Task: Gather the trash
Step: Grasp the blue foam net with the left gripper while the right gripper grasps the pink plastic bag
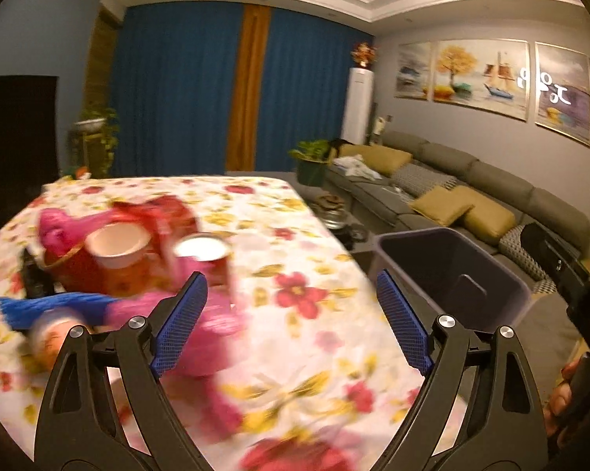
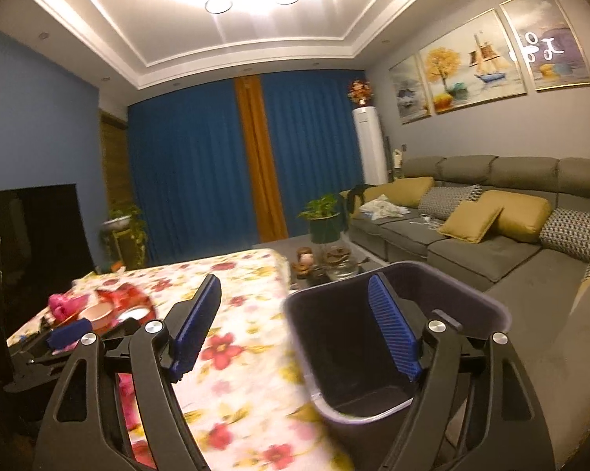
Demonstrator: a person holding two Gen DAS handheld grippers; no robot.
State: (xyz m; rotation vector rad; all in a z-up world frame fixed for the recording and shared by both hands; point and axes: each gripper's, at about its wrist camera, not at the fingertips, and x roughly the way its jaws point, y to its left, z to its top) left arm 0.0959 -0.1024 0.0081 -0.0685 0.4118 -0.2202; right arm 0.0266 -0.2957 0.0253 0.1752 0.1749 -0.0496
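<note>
Left tool (image 1: 291, 306) gapes, gripping nothing, above the floral worktop (image 1: 295, 235); right tool (image 2: 295, 310) likewise spread. Blurred trash pile (image 1: 138, 251) lies left of the dark bin (image 1: 452, 271).

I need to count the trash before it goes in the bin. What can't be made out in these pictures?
- Left wrist view: the trash pile on the table is motion-blurred; cups and wrappers merge, so no count. The left gripper covers its near edge.
- Right wrist view: the pile is small and partly behind the right gripper.
- Bin: its bottom is dark and partly hidden by a gripper finger, so its contents are unclear.
</note>
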